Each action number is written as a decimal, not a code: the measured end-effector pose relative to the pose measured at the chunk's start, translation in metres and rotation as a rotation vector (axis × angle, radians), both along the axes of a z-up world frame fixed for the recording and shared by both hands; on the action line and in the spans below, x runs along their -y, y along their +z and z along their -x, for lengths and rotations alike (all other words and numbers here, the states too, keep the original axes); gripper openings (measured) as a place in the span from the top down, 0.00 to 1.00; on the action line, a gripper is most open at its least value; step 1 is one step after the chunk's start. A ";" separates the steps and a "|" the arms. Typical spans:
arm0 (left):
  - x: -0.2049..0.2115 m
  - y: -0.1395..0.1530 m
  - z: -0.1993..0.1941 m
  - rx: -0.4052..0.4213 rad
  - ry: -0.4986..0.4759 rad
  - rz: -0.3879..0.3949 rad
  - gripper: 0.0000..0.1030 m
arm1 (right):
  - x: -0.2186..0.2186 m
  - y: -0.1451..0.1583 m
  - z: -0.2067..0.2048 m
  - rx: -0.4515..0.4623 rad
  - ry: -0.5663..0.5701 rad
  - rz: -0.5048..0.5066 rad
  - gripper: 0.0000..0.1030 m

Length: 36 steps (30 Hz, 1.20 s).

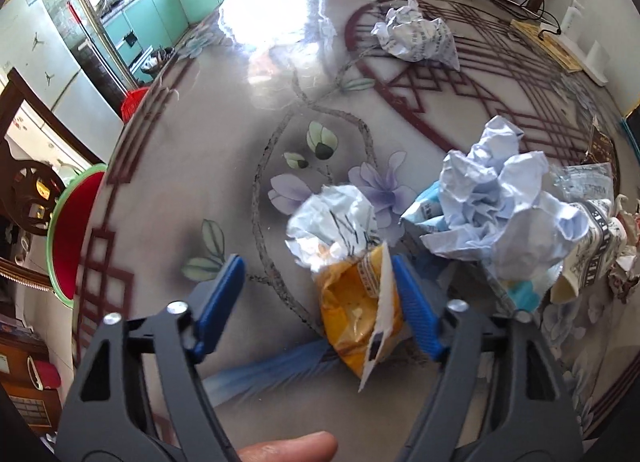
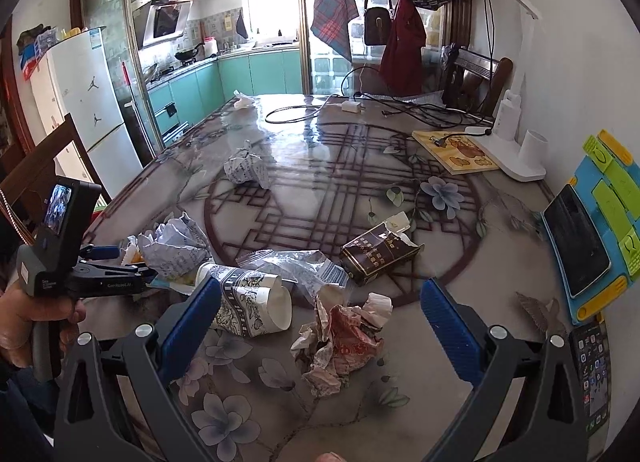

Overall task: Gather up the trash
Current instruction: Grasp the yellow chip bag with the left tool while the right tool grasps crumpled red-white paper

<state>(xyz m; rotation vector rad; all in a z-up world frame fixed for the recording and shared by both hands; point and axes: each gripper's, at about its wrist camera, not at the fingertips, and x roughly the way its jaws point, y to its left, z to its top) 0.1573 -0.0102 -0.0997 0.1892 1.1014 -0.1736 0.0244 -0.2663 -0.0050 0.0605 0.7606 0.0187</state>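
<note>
Both grippers point forward over the glossy floral table [image 2: 320, 166], each with its blue-padded jaws spread wide. Left gripper [image 1: 320, 302] sits low above the table, a fingertip of the holding hand [image 1: 288, 448] cut off at 6 o'clock; a yellow snack wrapper [image 1: 360, 318] lies between its pads, close against the right-hand one, though whether that pad touches it I cannot tell, and nothing is clamped. Just past the wrapper sits a crumpled white paper ball [image 1: 332, 222], slightly blurred. At 3 o'clock a larger pale-blue paper wad [image 1: 496, 210] covers much of a patterned paper cup [image 1: 592, 254]. Right gripper [image 2: 320, 322] hovers empty over a crumpled reddish wrapper [image 2: 344, 338], with the cup lying on its side toward 10 o'clock and a clear plastic bag [image 2: 296, 262] behind it. At 1 o'clock lies a dark torn carton [image 2: 376, 254]. Farther off, toward 11 o'clock, rests a printed paper wad [image 2: 246, 168]. A red bin [image 1: 72, 238] shows at the table's edge at 9 o'clock in the left view, mostly cut off.
</note>
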 end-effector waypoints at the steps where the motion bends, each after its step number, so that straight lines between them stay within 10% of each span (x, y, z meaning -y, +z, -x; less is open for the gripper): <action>1: -0.002 0.001 0.000 -0.004 0.003 0.012 0.43 | 0.000 0.000 0.000 0.001 0.000 -0.001 0.06; 3: -0.005 0.003 0.000 0.008 0.011 0.015 0.63 | 0.002 0.001 0.000 0.004 -0.004 -0.004 0.06; 6: -0.011 0.006 -0.002 0.014 0.028 0.037 0.67 | 0.009 0.003 -0.001 0.008 -0.022 -0.011 0.06; 30: -0.016 0.073 0.017 0.151 -0.015 0.153 0.70 | 0.016 -0.070 -0.024 -0.218 -0.020 -0.065 0.07; 36: -0.019 0.079 0.017 0.166 -0.013 0.167 0.70 | 0.018 -0.086 -0.030 -0.263 -0.024 -0.047 0.32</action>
